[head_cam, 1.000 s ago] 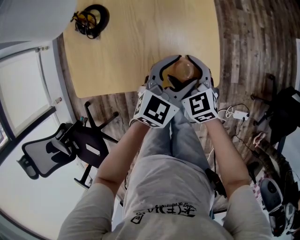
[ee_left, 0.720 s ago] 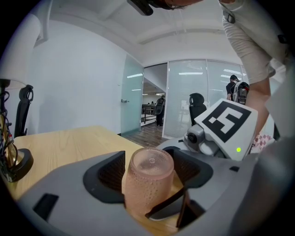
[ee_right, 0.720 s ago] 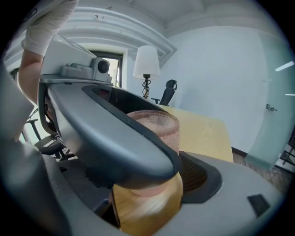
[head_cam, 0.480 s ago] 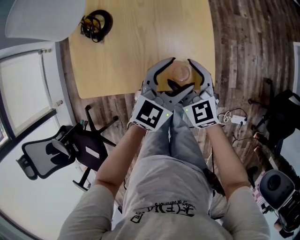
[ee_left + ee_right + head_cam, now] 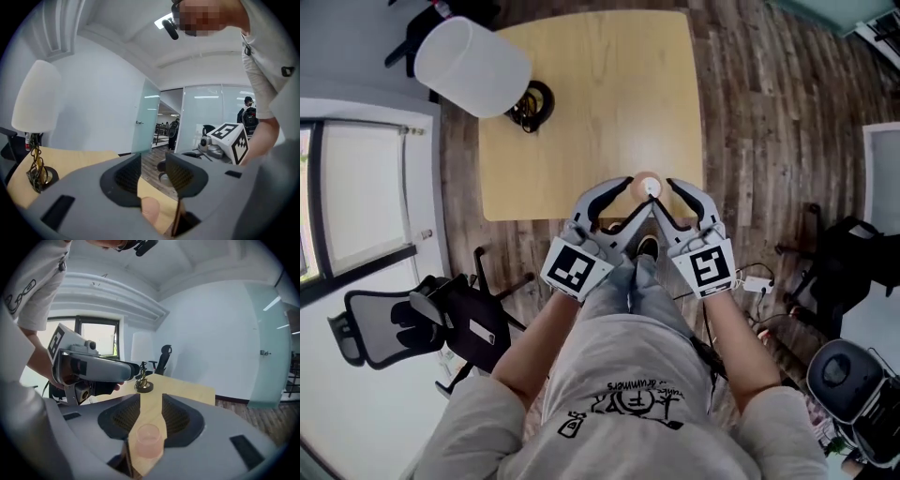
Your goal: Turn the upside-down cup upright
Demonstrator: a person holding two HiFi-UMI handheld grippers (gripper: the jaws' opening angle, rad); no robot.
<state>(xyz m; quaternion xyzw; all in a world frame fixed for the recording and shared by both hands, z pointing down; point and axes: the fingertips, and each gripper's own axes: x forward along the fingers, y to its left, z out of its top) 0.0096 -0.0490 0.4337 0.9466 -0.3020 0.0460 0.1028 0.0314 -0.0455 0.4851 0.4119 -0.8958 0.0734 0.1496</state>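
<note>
Both are above the bench: the left gripper [image 5: 152, 169] and the right gripper [image 5: 151, 414] have just been closing, and their jaws now stand about half apart with nothing pressed between the pads. Below them the pink cup [image 5: 148, 440] stands free, apparently rim up, near the bench [image 5: 581, 112] front edge, touched by neither.

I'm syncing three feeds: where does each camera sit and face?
Head view: on the person's head, looking steeply down at the table and cup; shows forearms, lap, left hand-held gripper, right hand-held gripper.
Left gripper view: on the left hand-held gripper, facing across the table toward a glass wall; its jaws and the right one show.
Right gripper view: on the right one, facing a window; its jaws and the left one show.
Shared: the cup in all; both jaw pairs have just been closing, nothing between.
</note>
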